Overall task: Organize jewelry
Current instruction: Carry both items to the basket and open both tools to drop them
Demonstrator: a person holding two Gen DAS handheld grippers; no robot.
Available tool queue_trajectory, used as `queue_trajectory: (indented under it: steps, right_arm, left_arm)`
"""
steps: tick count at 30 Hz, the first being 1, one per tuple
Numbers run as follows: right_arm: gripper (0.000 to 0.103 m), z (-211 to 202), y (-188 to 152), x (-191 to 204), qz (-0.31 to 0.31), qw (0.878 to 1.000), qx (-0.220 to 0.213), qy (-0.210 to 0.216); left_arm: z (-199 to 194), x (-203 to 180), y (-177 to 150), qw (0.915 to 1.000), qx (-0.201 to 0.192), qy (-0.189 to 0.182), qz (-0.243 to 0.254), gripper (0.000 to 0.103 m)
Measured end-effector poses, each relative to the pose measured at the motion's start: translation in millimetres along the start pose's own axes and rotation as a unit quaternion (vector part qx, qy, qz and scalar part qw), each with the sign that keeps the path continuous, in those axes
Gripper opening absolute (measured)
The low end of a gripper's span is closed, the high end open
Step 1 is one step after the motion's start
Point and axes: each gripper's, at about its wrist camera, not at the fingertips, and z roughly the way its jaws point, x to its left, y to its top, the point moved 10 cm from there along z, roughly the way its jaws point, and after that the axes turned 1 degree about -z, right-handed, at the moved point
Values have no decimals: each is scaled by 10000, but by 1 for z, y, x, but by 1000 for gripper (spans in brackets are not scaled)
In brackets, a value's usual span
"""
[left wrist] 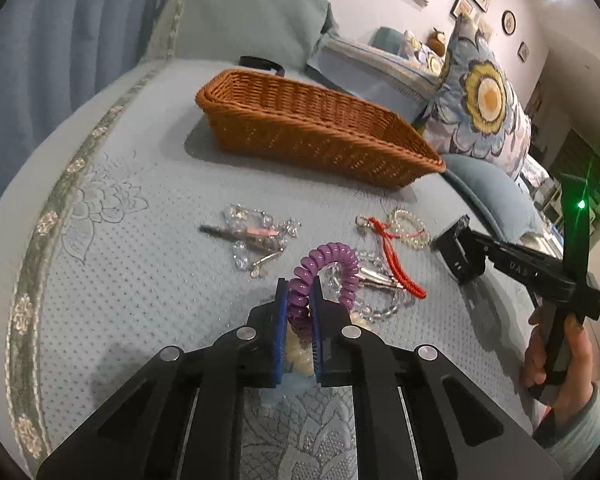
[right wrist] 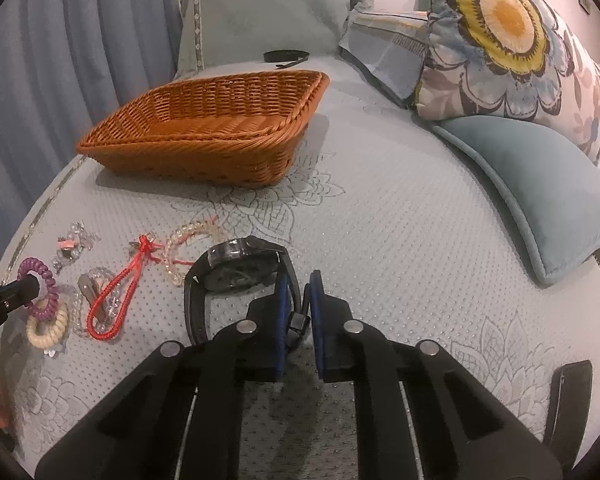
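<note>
Two grippers, each pinching one piece of jewelry on the bed.
The left gripper (left wrist: 300,292) had its jaws pinching the purple coil tie (left wrist: 328,268); the right gripper (right wrist: 298,292) gripped the black watch (right wrist: 236,270) strap, wicker basket (right wrist: 204,152) beyond.

Dim, warm indoor light — soft shadows, fisheye-bent edges.
</note>
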Motion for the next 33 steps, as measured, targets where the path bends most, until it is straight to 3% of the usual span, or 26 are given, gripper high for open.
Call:
queue_trajectory:
  steps: [11, 15, 26, 33]
  right_arm:
    - [9, -21, 16, -5, 368, 9977, -466, 340]
    - [9, -28, 20, -5, 527, 9949, -608, 601]
    - [9, -60, 39, 4, 445, 9883, -1229, 784]
    - [9, -75, 82, 17, 392, 9839, -1529, 834]
  left_arm:
    - [-37, -10, 26, 9959, -895, -128, 5, 8]
    - [-42, -9, 29, 9948, -999, -185, -93, 8]
    - [-42, -17, 30, 9945, -1017, -256, -14, 8]
    - [-45, -21, 82, 9917, -1234, -347, -30, 8]
